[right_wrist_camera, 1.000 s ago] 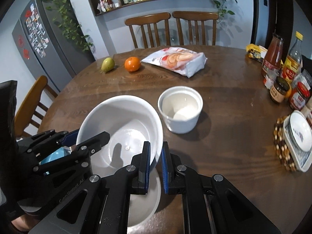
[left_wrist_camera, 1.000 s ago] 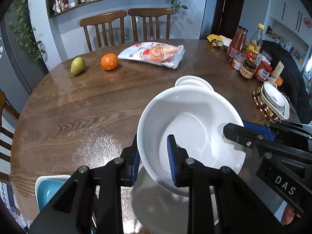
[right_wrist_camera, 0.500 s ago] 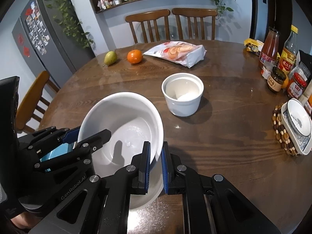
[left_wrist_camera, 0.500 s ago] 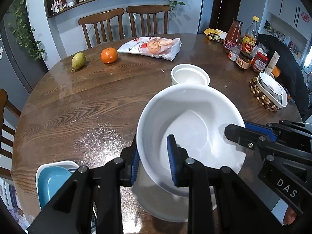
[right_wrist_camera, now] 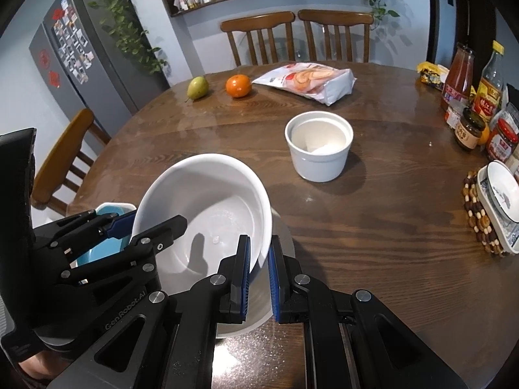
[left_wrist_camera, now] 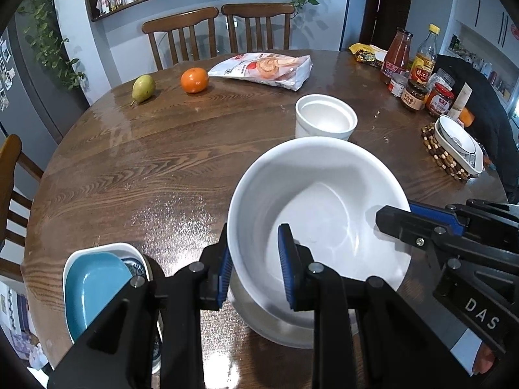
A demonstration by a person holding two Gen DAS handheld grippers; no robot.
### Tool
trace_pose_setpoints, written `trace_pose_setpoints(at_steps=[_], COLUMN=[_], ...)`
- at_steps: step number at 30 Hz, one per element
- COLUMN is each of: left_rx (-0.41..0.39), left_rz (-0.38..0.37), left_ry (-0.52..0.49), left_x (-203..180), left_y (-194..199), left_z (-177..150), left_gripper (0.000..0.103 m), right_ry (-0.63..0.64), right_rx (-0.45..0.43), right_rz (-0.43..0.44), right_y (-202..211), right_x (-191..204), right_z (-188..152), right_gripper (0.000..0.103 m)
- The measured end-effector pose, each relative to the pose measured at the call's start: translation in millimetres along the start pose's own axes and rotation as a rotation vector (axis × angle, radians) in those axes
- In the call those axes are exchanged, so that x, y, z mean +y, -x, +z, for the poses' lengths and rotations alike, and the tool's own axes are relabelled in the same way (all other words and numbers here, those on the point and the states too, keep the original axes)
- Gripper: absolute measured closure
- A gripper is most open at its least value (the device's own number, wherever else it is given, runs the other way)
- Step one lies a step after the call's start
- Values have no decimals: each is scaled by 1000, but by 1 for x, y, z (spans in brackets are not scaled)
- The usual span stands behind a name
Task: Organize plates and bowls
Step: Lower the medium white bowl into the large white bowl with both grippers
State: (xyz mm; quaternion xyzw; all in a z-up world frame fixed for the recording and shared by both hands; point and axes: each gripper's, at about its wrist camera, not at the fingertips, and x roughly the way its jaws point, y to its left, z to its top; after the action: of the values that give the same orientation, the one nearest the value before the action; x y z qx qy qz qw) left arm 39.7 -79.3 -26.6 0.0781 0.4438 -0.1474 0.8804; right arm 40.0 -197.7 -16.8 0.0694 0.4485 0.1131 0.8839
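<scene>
Both grippers hold one large white bowl (left_wrist_camera: pixel 318 201) by its rim. My left gripper (left_wrist_camera: pixel 254 269) is shut on the near left rim; my right gripper (right_wrist_camera: pixel 258 272) is shut on the right rim of the bowl (right_wrist_camera: pixel 207 210). The bowl hangs tilted just above a second white bowl (left_wrist_camera: pixel 285 327) that sits on the table below it. A small white ramekin (left_wrist_camera: pixel 325 117) stands farther back, also in the right wrist view (right_wrist_camera: pixel 319 145). A blue dish (left_wrist_camera: pixel 94 288) sits nested in a white patterned dish at the near left.
A pear (left_wrist_camera: pixel 142 87), an orange (left_wrist_camera: pixel 194 79) and a snack bag (left_wrist_camera: pixel 262 69) lie at the far side of the round wooden table (left_wrist_camera: pixel 129 168). Bottles and jars (left_wrist_camera: pixel 418 77) stand at the right. A white dish on a beaded trivet (left_wrist_camera: pixel 457 149) lies at the right edge.
Both grippers have lifted the large white bowl and drawn it back toward me. The lower bowl now shows beneath it, and the ramekin and blue dish are more in view.
</scene>
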Motion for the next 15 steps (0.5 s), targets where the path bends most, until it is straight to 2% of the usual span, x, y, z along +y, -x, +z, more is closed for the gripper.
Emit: trace_pose_setpoints(at_steps=[15], left_rx=[19], left_rz=[22], left_ry=[13], left_x=[-2], left_y=[-7], left_z=[-3], left_gripper=[80], right_ry=[26], right_rx=[34], right_rz=[11], right_y=[-7], right_x=[-2], right_z=[-1], right_gripper=[91])
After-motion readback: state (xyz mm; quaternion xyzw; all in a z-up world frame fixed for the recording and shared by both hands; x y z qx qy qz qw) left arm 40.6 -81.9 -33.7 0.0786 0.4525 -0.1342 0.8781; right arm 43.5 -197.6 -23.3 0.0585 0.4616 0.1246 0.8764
